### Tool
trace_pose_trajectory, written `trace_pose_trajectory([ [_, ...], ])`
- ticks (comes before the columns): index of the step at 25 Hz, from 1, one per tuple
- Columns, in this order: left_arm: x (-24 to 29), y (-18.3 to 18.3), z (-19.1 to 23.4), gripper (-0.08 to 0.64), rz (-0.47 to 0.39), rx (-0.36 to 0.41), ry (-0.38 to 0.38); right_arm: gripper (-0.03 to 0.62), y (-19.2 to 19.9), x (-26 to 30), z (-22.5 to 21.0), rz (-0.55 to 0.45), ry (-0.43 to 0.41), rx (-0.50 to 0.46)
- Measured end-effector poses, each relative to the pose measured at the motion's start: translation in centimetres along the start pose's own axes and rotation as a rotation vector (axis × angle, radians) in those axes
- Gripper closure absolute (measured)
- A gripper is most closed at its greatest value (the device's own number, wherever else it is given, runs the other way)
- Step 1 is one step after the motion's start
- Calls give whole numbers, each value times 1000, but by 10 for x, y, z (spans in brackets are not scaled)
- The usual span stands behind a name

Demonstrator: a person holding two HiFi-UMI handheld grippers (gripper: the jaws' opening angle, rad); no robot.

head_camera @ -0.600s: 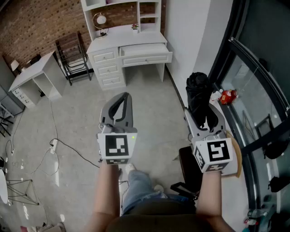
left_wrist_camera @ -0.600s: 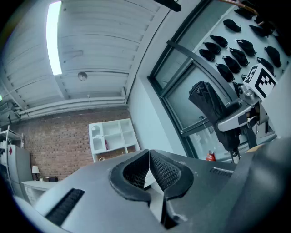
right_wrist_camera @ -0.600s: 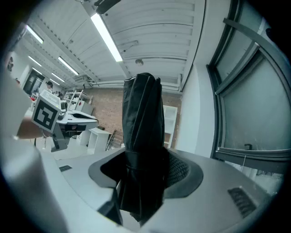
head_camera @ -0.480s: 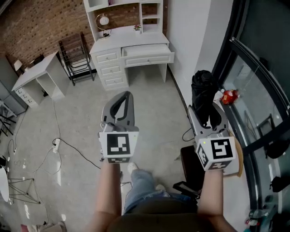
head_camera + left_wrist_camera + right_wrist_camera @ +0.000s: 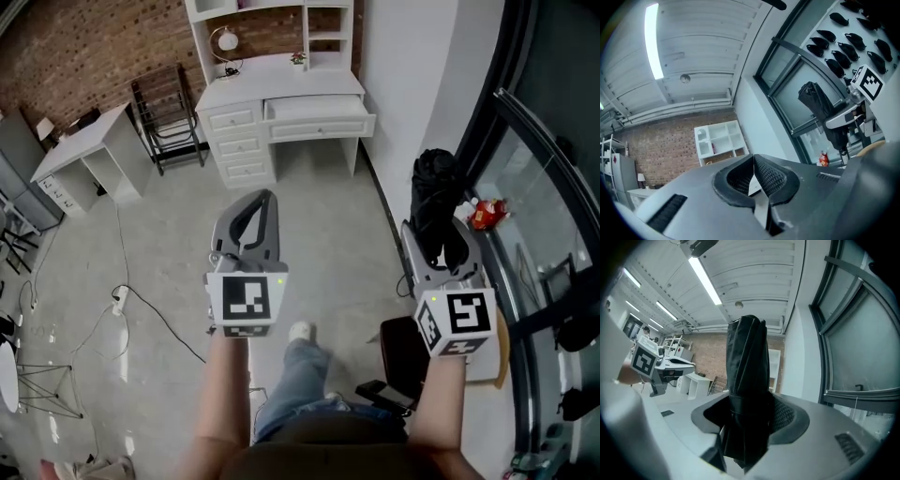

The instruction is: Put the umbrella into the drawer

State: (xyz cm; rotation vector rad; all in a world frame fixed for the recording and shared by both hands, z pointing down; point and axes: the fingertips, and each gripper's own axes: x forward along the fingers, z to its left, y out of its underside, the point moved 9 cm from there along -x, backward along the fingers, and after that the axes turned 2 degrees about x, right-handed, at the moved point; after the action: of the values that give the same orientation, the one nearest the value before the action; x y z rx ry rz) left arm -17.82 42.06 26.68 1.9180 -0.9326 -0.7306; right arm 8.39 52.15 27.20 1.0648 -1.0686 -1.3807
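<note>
A folded black umbrella (image 5: pixel 437 202) stands upright between the jaws of my right gripper (image 5: pixel 439 251), which is shut on it at the right of the head view. In the right gripper view the umbrella (image 5: pixel 748 380) fills the middle, clamped near its lower end. My left gripper (image 5: pixel 246 228) is held out at centre, shut, with nothing in it; its jaw tips meet (image 5: pixel 753 176). Far ahead stands a white desk (image 5: pixel 281 89) with its wide drawer (image 5: pixel 319 112) pulled partly out.
A white wall corner (image 5: pixel 412 94) and dark glass frames (image 5: pixel 525 141) rise at the right. A black chair (image 5: pixel 171 117) and a small white table (image 5: pixel 84 150) stand at the left. Cables (image 5: pixel 141 309) lie on the floor. A red packet (image 5: pixel 486 216) sits on the window ledge.
The view has shifted so the desk and the umbrella sit further right. Both grippers keep the same pose; the person's foot has stepped forward.
</note>
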Motion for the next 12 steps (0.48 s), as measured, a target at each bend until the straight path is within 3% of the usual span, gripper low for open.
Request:
trace_pose_trajectory([
  [12,204,80,129,557,13,-39,-28,354,-15,258,-16,-8,-15,-16],
])
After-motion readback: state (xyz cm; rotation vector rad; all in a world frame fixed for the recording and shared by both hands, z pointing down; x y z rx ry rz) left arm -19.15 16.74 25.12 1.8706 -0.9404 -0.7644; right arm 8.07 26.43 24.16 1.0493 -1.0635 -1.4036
